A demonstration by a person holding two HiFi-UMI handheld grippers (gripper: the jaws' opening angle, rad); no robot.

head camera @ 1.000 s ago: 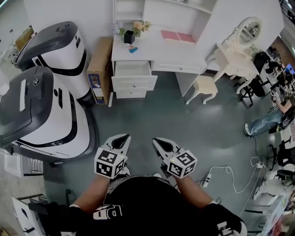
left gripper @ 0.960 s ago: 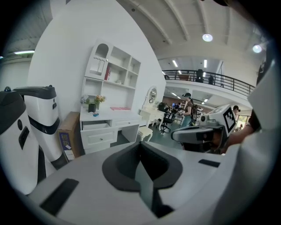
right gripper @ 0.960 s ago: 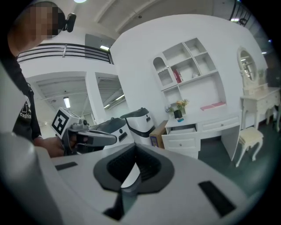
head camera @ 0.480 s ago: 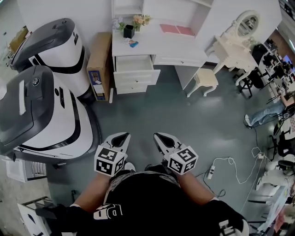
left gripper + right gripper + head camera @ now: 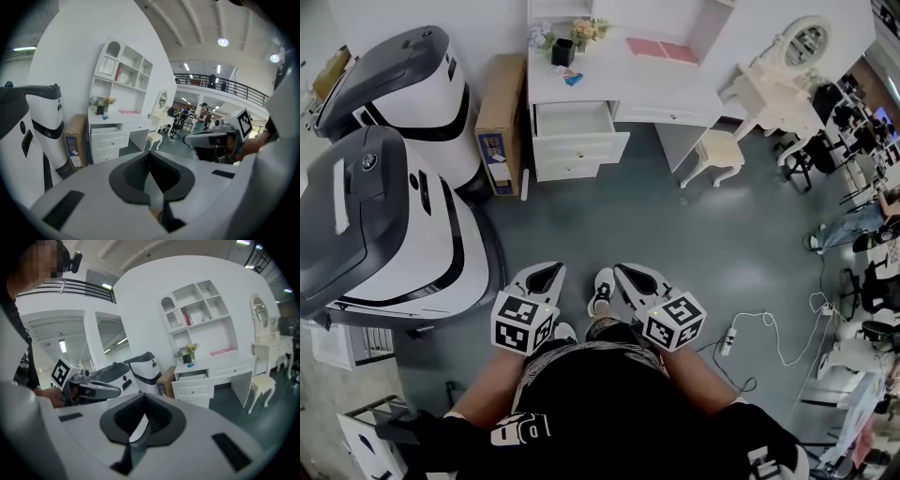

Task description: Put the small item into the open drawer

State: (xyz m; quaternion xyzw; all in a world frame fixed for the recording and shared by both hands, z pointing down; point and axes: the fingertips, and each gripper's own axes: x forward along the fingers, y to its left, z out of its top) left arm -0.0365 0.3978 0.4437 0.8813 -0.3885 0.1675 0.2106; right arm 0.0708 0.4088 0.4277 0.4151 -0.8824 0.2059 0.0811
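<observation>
A white desk (image 5: 666, 89) stands far ahead against the wall, its top left drawer (image 5: 572, 117) pulled open. A small blue item (image 5: 570, 79) lies on the desktop behind the drawer, next to a black vase of flowers (image 5: 563, 49). My left gripper (image 5: 551, 269) and right gripper (image 5: 622, 270) are held side by side close to my body, well short of the desk. Both are shut and hold nothing. The left gripper view shows the drawer (image 5: 105, 130) and the item (image 5: 105, 117) in the distance. The right gripper view shows the drawer (image 5: 193, 376) and the item (image 5: 189, 365) too.
Two large white-and-grey machines (image 5: 384, 216) (image 5: 403, 84) fill the left side. A cardboard box (image 5: 502, 127) leans beside the desk. A cream stool (image 5: 717, 155) and a vanity table (image 5: 773, 103) stand to the right. A power strip with cable (image 5: 727, 342) lies on the floor.
The desk has slid toward the top of the head view. A shoe has stepped forward between the two grippers. Both grippers stay shut, side by side.
</observation>
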